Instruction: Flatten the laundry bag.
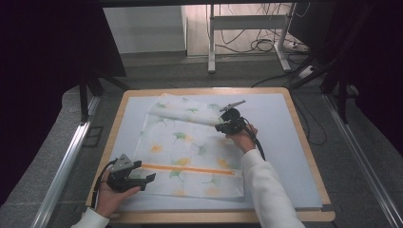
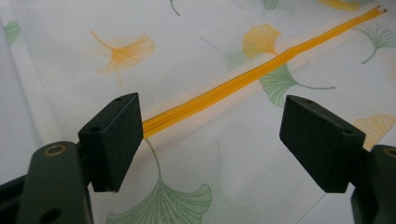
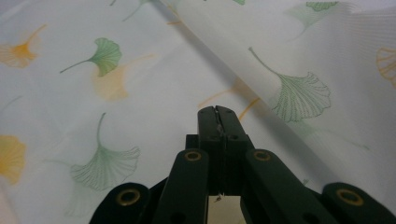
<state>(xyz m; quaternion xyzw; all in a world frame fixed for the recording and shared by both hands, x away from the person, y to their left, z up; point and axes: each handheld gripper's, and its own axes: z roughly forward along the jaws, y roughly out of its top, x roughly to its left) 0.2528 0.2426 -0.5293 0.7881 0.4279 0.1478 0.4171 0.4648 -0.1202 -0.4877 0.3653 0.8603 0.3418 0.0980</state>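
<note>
A white cloth bag [image 1: 190, 147] printed with green and orange ginkgo leaves lies flat on the mat. An orange zipper [image 1: 190, 169] crosses it near the front. The bag's far part is folded over toward me [image 1: 183, 113]. My left gripper [image 1: 145, 171] rests at the zipper's left end, open, and the zipper [image 2: 243, 81] runs away from between its jaws [image 2: 210, 140]. My right gripper [image 1: 219, 124] sits at the right end of the fold. In the right gripper view its jaws [image 3: 217, 112] are shut at the folded edge [image 3: 303, 56], seemingly pinching the thin cloth.
A pale blue mat [image 1: 280, 142] covers a wooden table [image 1: 209, 217] with bare mat to the right of the bag. Beyond the far edge lie the floor, the legs of a white frame [image 1: 211, 42] and loose cables [image 1: 261, 45]. Metal rails run along both sides.
</note>
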